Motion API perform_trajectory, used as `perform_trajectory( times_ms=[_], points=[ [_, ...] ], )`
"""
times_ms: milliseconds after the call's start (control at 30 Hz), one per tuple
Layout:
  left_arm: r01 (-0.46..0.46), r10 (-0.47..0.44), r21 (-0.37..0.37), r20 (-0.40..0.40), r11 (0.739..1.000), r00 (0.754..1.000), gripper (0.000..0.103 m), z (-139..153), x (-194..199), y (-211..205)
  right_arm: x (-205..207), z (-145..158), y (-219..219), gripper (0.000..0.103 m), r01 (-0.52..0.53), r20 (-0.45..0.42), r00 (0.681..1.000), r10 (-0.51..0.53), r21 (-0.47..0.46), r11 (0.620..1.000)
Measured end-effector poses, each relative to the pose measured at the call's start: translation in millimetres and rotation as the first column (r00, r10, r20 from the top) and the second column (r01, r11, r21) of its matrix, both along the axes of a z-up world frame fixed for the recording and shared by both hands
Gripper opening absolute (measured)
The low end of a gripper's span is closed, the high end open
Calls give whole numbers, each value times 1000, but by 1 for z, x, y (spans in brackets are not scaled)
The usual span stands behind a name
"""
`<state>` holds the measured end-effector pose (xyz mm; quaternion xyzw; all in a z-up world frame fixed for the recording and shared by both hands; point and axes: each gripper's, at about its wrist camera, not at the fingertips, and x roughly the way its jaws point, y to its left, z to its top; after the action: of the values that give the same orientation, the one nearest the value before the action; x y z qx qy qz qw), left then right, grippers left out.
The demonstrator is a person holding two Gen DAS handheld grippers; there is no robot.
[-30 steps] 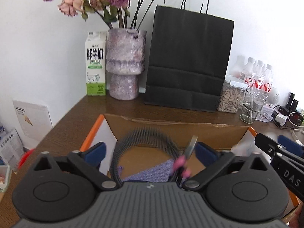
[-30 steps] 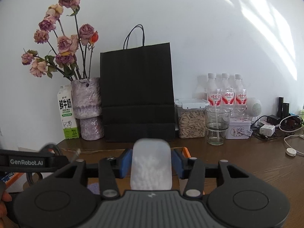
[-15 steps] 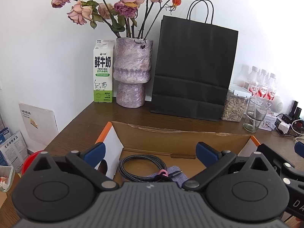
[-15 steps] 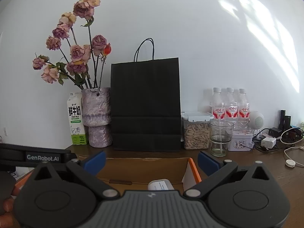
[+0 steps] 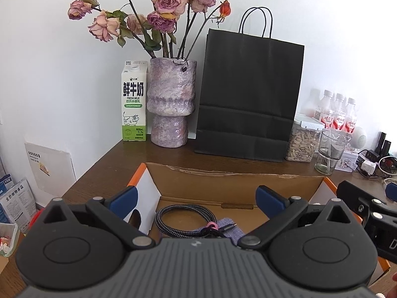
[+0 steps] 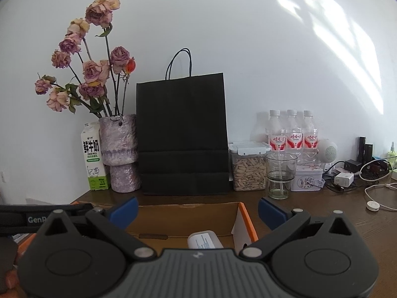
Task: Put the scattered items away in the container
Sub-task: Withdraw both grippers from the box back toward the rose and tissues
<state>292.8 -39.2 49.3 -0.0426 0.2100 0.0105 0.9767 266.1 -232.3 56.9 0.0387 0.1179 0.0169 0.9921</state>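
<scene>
A: Left tool spread wide, pinching nothing, poised over the cardboard box. Right tool equally spread, equally empty, over the box's other end.

B: Biggest hazard first?

A: Black paper bag, standing straight ahead of both tools, beyond the far box wall. Light and tall; likely to topple if clipped by a forward swing.

B: Next down?

A: Vase of dried roses, ahead and left of the left tool, beside the milk carton. Top-heavy by the look of it; a snagged stem could drag it over.

B: And the box itself?

A: Thin walls, loose flaps. Could shift along the counter if nudged by a spread finger while pulling out.

B: Smaller still?

A: Drinking glass, ahead and right of the right tool, just beside the seed jar. Fragile, easy to tip on a sweep toward further items.

B: Contents?

A: Braided cable, coiled below and between the left tool's fingers, resting on a purple cloth. Loops apt to catch a fingertip and ride back out. White bottle, lying directly under the right tool, round enough to roll if bumped.
</scene>
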Motion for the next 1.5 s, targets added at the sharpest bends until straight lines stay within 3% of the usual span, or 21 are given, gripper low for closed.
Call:
perform_trajectory(
  times_ms=[233, 433, 1133, 1500],
  points=[
    [-1, 1, -7, 43, 1000, 999, 103, 0, -14, 0, -9, 2, 5, 103, -11, -12, 1000, 11, -17, 1000],
    [1, 5, -69, 85, 998, 996, 103, 0, -26, 9, -18, 4, 7, 103, -4, -27, 1000, 3, -34, 999],
    [16, -6, -42, 215, 999, 977, 103, 8, -102, 8, -76, 20, 6, 103, -76, 49, 996, 79, -66, 995],
    [33, -23, -42, 215, 999, 976, 103, 7, -141, 14, -117, 23, 0, 103, -139, 60, 988, 143, -61, 988]
  ],
)
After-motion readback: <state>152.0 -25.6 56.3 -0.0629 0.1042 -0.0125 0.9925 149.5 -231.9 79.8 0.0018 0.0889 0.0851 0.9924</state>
